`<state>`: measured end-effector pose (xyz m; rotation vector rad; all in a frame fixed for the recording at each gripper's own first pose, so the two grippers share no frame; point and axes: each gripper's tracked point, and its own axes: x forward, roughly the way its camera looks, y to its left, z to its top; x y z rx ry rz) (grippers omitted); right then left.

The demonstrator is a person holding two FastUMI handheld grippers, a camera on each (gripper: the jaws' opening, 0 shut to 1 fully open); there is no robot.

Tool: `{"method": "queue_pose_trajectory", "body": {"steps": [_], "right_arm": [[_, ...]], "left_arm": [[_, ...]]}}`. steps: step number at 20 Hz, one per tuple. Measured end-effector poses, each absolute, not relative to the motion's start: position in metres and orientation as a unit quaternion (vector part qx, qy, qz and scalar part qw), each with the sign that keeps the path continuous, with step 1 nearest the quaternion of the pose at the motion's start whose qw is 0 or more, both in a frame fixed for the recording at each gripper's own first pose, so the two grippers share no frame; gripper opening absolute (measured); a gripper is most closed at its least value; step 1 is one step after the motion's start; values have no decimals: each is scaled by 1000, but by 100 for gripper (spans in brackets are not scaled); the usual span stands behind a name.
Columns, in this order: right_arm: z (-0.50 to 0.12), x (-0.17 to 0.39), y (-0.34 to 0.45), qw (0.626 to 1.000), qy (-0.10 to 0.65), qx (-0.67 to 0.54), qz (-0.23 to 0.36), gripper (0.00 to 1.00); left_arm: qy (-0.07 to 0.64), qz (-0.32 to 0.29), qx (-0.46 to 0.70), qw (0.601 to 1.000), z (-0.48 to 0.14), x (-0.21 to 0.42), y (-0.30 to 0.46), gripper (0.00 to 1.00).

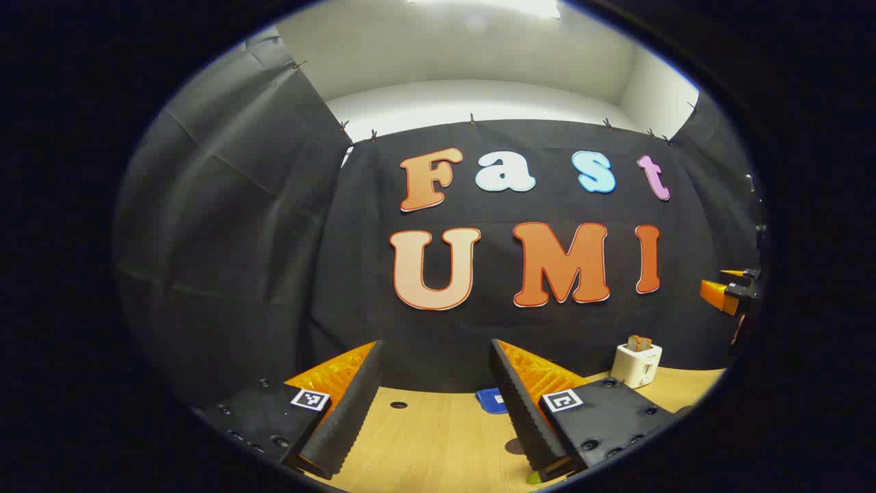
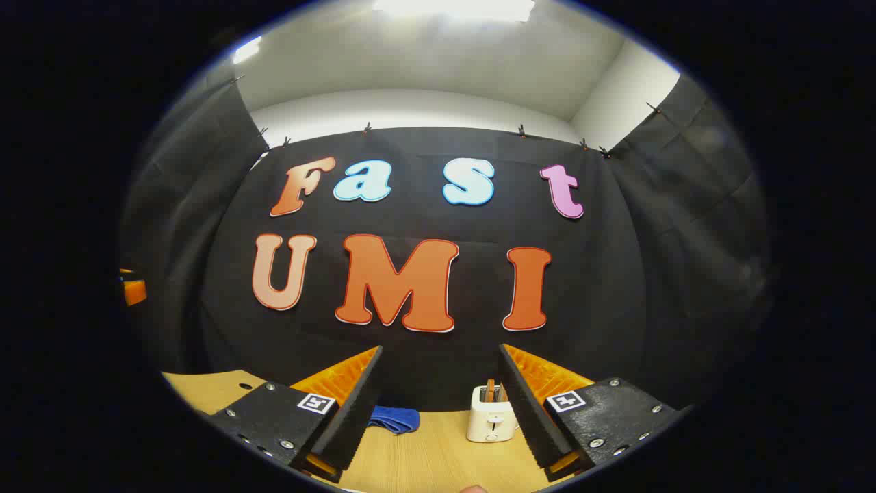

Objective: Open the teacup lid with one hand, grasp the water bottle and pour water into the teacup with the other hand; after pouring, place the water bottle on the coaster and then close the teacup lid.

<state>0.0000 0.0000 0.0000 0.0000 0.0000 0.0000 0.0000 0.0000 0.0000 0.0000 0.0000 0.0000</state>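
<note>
My left gripper [image 1: 435, 346] is open above the wooden table [image 1: 424, 438], with nothing between its fingers. My right gripper [image 2: 441, 349] is also open and empty, held above the same table [image 2: 424, 459]. Each gripper points at the back wall. The right gripper [image 1: 729, 291] appears far off at the right edge of the left gripper view. The left gripper [image 2: 133, 287] appears at the left edge of the right gripper view. A small green sliver [image 1: 534, 477] peeks out under one finger; I cannot tell what it is.
A white toaster [image 1: 636, 364] [image 2: 489, 418] with toast in it stands at the back of the table. A blue folded cloth-like item [image 1: 491, 400] [image 2: 393, 418] lies near the wall. A small dark hole [image 1: 398, 405] marks the tabletop.
</note>
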Motion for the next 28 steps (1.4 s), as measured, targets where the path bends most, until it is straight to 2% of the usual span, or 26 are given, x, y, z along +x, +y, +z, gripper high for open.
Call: {"method": "queue_pose_trajectory", "body": {"steps": [4, 5, 8, 11, 12, 13, 17, 22, 28], "right_arm": [[-8, -23, 16, 998, -9, 5, 56, 96], [-12, -31, 22, 997, -8, -5, 75, 96], [-13, -37, 13, 996, -22, -53, 64, 94], [-18, -51, 25, 996, -13, -37, 82, 93], [-18, -54, 25, 996, -11, -26, 87, 92], [-16, -54, 24, 996, -12, -17, 87, 89], [-17, -51, 24, 996, -11, -14, 90, 88], [-31, -52, 34, 996, 6, -7, 93, 98], [-73, -66, 52, 989, 52, 33, 136, 91]], "left_arm": [[-16, -4, -13, 1000, -4, -19, -30, 97], [-17, -2, -11, 1000, -3, -22, -36, 99], [-40, 19, 17, 999, 8, -24, -42, 97], [-43, 29, 18, 998, 10, -22, -50, 99], [-43, 38, 13, 998, 11, -21, -45, 96], [-35, 30, 6, 999, 7, -21, -51, 96], [-8, 0, -34, 999, -10, -18, -58, 95], [-4, -31, -51, 998, -11, -17, -74, 97], [-1, -66, -19, 998, -31, -28, -101, 97]]}}
